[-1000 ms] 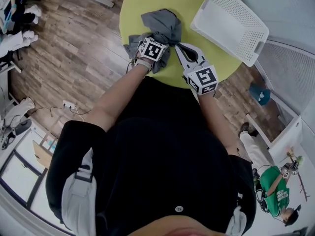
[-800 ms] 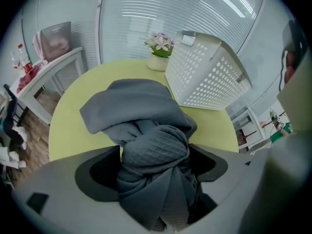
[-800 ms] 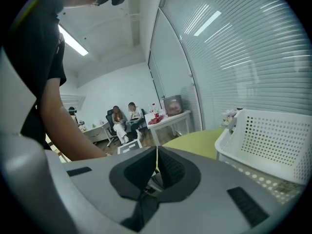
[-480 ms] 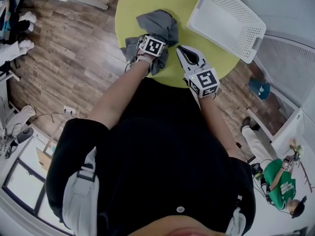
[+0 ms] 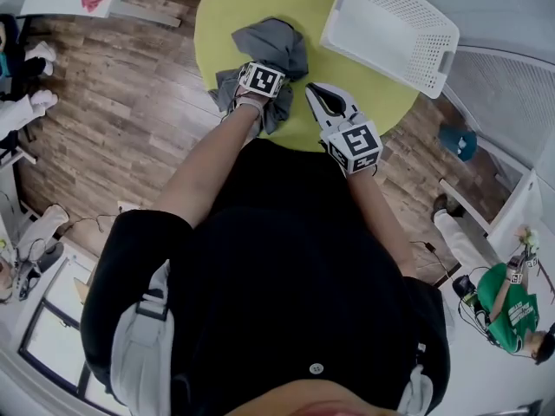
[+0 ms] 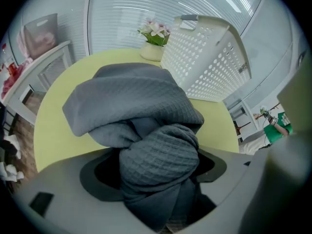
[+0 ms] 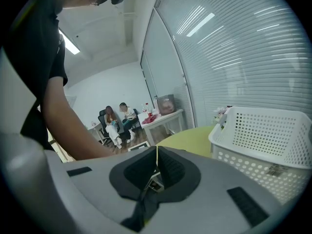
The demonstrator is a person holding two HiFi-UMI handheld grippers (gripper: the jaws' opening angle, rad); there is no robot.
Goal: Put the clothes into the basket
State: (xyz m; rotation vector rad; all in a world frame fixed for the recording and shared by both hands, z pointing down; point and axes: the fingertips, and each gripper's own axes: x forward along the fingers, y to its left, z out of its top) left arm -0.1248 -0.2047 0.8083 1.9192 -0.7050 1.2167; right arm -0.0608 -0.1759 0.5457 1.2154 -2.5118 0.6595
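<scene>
Left gripper (image 6: 158,172): we have it pointing steeply down with its jaws spread wide. They have just been opening and are now easing back in. A fold of the grey garment (image 6: 131,96) bulges up between them, with dark gaps at both pads, so we judge nothing is clamped yet.
Right gripper (image 7: 156,155): its jaws meet in a line and it holds nothing.
Grey garment: it is heaped on the yellow table (image 5: 234,7), under and ahead of the left gripper and to the left of the right one.
Risk, thin bite: if we close on the top fold only, the rest may unroll and trail over the table edge near us.
Risk, slip: the bunched knit could squeeze out sideways as the pads close.
Risk, snag: a hanging tail could catch the basket rim on the way over.
Basket (image 5: 416,7): white and perforated, it stands ahead and right of both grippers. We see no clothes inside.
Flower pot (image 6: 155,48): beyond the garment and just left of the basket, it holds pale flowers.
</scene>
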